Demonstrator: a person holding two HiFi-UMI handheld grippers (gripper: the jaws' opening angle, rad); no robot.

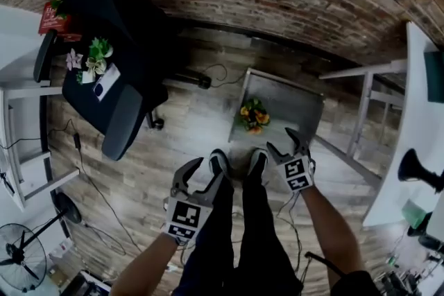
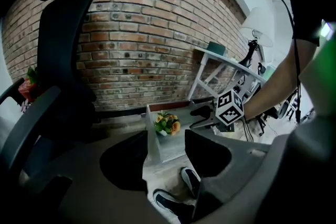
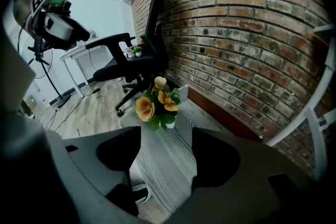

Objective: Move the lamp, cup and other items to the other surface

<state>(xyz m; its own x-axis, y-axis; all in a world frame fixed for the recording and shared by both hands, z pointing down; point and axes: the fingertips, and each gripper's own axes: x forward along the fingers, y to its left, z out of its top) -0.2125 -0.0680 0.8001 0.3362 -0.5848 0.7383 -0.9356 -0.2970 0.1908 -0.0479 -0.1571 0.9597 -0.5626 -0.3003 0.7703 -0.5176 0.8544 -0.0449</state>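
The left gripper and right gripper are both open and empty above the low grey table, which holds 1 potted flower. The lamp looks to be on the white desk, so most moving seems undone.

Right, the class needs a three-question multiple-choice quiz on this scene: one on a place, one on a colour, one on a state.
1. Where does the small pot of orange and yellow flowers stand?
A) on the low grey wooden table
B) on a chair seat
C) on a white desk

2. What colour is the padded office chair?
A) white
B) black
C) red

3. How do the jaws of the right gripper stand?
A) shut on the pot
B) shut on a cup
C) apart, holding nothing

Answers: 1 A, the pot sits on the table's top; 2 B, seat and back are black; 3 C, only the table shows between them.
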